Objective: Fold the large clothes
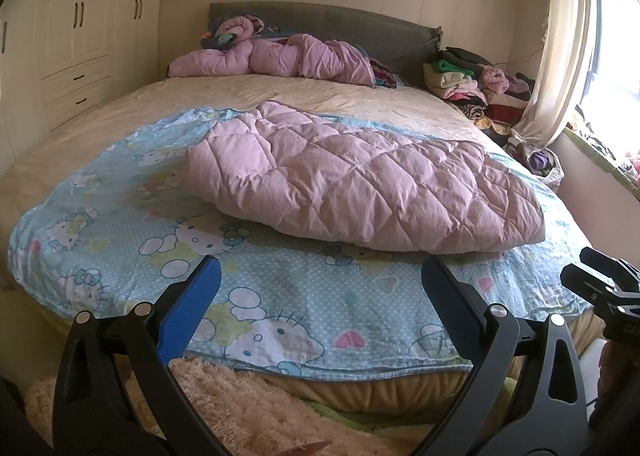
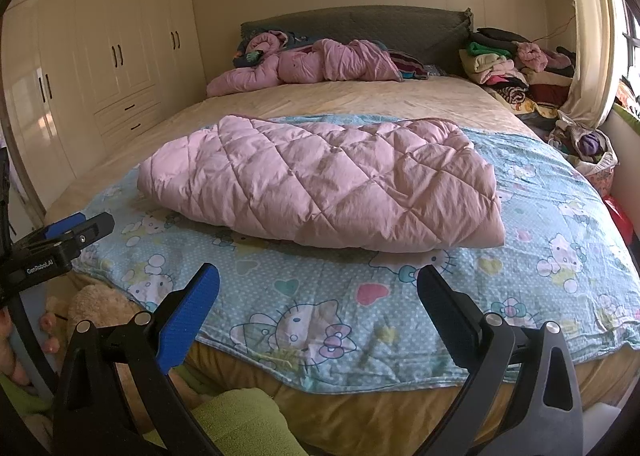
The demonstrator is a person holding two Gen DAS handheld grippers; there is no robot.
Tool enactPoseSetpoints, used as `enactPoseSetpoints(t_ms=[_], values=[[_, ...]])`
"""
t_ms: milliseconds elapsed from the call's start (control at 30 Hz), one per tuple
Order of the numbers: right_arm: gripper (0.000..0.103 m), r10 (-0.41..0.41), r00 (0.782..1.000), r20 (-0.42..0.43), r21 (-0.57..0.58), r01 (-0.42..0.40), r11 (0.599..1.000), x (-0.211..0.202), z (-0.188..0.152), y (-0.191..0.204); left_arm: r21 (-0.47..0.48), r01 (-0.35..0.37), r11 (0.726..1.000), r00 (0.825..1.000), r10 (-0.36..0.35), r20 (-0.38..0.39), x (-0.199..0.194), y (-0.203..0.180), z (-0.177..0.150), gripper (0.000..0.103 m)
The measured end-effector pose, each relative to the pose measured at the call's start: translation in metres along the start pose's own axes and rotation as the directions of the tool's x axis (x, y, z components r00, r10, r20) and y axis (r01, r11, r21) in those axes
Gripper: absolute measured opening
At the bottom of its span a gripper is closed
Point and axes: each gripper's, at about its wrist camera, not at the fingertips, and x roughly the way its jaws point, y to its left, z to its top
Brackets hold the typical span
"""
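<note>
Clothes heap [image 2: 516, 68] beside bed [image 2: 360, 100].

The quilt [image 2: 320, 184] is pale pink, stitched in a diamond pattern. Under it lies a light blue sheet [image 2: 520, 256] with small white dots, printed with white cartoon cats, pink and green hearts and white bubbles. The bed cover [image 2: 360, 100] beyond is plain cream. The headboard [image 2: 360, 24] is dark grey. A crumpled pink blanket [image 2: 304, 64] lies against it. The wardrobe [image 2: 100, 56] is cream with dark handles. The fingers [image 1: 188, 316] of the left gripper [image 1: 320, 320] carry bright blue pads on black frames, and so does the right gripper [image 2: 318, 320].
</note>
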Motion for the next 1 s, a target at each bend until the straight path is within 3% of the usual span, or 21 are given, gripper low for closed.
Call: enactPoseSetpoints(t_ms=[1000], values=[[0.099,-0.008,1.000,-0.005,0.010,0.008,1.000,0.0018,-0.0021,-0.0003,0.012,-0.021,1.000,1.000,0.021,-0.020,0.0030,0.0045,-0.0064,0.094]])
